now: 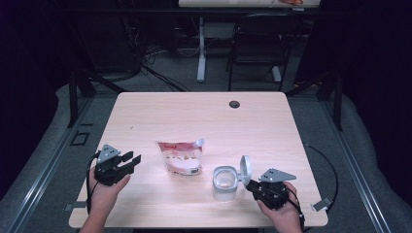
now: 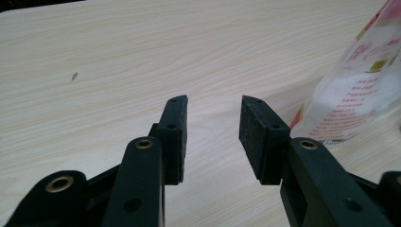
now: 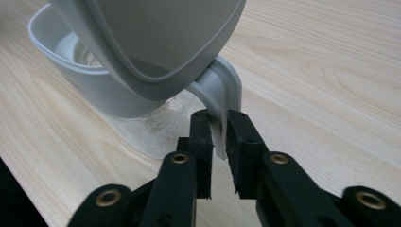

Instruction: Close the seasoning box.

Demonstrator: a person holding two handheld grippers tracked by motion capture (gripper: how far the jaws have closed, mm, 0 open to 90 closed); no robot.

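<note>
left gripper (image 1: 127,161): black, foam-faced pads, jaws moderately apart, nothing between them; rests low over the near-left surface, aimed toward the pouch
surface (image 1: 194,111): pale wood-grain laminate, rounded corners, round cable hole (image 1: 234,104) near the far edge
pouch (image 1: 180,156): glossy stand-up plastic bag, red-and-white print, clear window showing pale pieces; upright at centre, just right of the left gripper; in the left gripper view cut off by the right edge, text too small to read
container (image 1: 224,183): white plastic, rounded-square body, translucent lower part, near-right of the pouch; contents unclear
lid (image 1: 246,170): white, hinged, tipped up on the container's right side
right gripper (image 3: 218,124): black, jaws narrow, pinching the lid's thin curved tab (image 3: 222,101)
background: dark chair (image 1: 257,43), cables on the floor, hard to make out
</note>
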